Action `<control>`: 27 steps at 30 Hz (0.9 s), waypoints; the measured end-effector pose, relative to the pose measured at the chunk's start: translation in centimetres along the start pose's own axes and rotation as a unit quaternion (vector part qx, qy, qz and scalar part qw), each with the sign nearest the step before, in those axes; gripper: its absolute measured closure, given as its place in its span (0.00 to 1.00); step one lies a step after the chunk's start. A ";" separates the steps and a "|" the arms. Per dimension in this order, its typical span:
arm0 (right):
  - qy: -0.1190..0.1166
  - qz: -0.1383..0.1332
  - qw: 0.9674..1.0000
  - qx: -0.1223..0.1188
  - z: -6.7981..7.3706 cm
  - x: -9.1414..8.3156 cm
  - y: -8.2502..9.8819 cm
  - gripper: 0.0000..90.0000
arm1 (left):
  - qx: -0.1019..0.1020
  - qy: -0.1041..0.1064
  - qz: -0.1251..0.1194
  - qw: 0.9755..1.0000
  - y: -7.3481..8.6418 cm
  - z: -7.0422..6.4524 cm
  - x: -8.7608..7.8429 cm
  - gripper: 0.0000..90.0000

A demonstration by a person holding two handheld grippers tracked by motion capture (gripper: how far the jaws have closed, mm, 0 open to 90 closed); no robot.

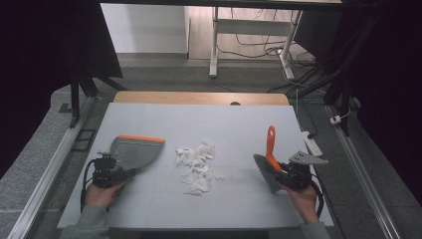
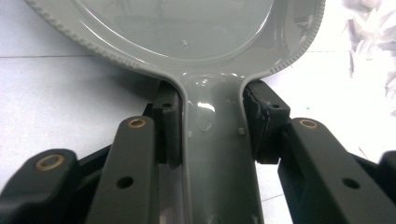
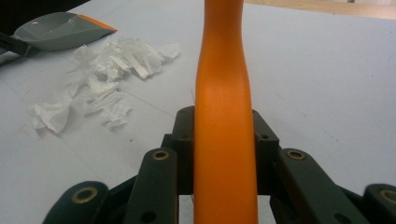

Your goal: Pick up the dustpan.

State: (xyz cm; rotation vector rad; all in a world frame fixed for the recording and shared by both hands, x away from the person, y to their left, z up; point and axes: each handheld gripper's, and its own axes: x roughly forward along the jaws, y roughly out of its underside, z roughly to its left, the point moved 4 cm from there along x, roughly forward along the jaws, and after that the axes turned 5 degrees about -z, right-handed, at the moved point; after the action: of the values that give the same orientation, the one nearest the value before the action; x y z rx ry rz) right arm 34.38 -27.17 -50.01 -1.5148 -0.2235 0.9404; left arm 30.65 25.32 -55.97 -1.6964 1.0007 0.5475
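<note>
A grey dustpan with an orange front lip lies at the table's left. My left gripper is shut on its handle; both pads press its sides. At the right, my right gripper is shut on the orange handle of a hand brush, whose grey bristles point down and left toward the table. Between the two tools lies a pile of torn white paper scraps, also seen in the right gripper view as paper scraps with the dustpan behind them.
The white table top has a wooden edge at the back. A white power strip lies at the right edge. Black frames and cables stand beyond the table, and metal rails run along both sides.
</note>
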 end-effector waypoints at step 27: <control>0.004 -0.007 1.000 0.000 -0.1 -0.3 -0.2 0.78 | 0.046 0.020 -0.061 0.997 -0.6 0.4 -2.3 0.68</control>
State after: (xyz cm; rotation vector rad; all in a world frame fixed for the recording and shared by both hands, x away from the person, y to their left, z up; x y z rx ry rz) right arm 34.34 -27.41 -49.76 -1.5136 -0.2286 0.9235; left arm 29.97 26.56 -54.01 -1.6793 0.9298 0.3837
